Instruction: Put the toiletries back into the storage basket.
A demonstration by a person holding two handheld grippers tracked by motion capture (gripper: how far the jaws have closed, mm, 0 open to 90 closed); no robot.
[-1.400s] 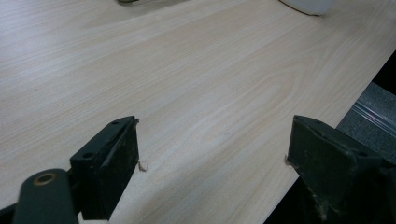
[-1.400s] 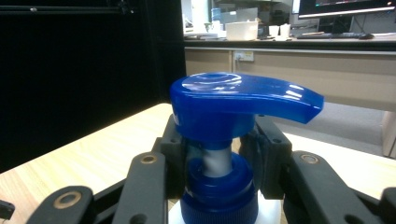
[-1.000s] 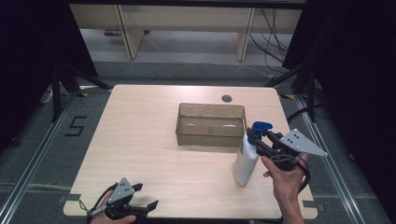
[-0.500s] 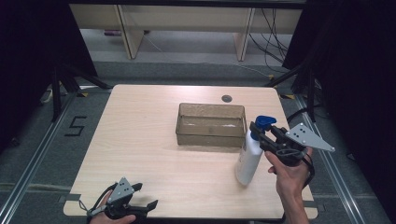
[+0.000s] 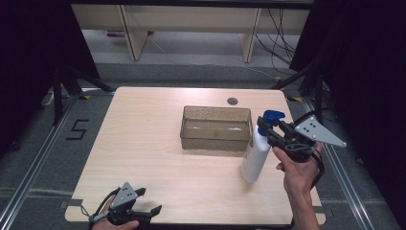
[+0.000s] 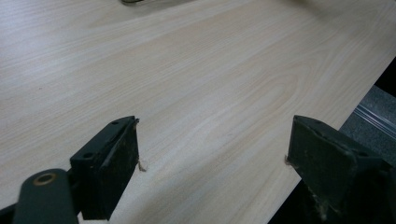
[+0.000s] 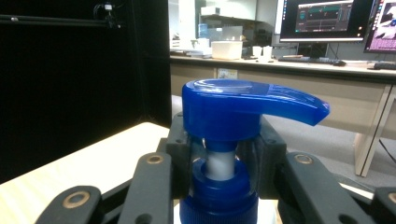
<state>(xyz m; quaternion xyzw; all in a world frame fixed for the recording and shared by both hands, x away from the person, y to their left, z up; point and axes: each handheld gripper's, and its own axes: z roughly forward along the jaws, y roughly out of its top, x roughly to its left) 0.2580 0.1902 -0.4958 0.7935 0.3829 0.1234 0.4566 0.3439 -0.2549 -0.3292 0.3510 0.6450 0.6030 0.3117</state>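
The light wood surface (image 5: 158, 143) stands on a grey floor, with dark curtains at both sides and pale desk legs beyond its far edge. A small round grommet (image 5: 232, 101) sits near that far edge, and a floor mark reading 5 (image 5: 76, 129) lies off to the left. In the right gripper view, a long desk with 2 lit monitors (image 7: 322, 21) runs across the background.

A translucent brown bin (image 5: 216, 128) rests near the middle of the surface. Just beside its right end is a white pump bottle (image 5: 256, 153) with a blue pump head (image 5: 272, 116), tilted with its base toward the person. The right gripper (image 5: 268, 130) is clamped on the bottle's neck just under the pump head; in the right gripper view the jaws press on either side of the white stem (image 7: 220, 163).

The left gripper (image 5: 148, 213) lies at the near left edge of the surface, well apart from the bottle, its jaws spread wide over bare wood with nothing between them.

The bottle's lower body is cut off in the right gripper view, and I cannot tell whether its base touches the surface. The left hand is mostly cut off by the bottom edge of the high view.
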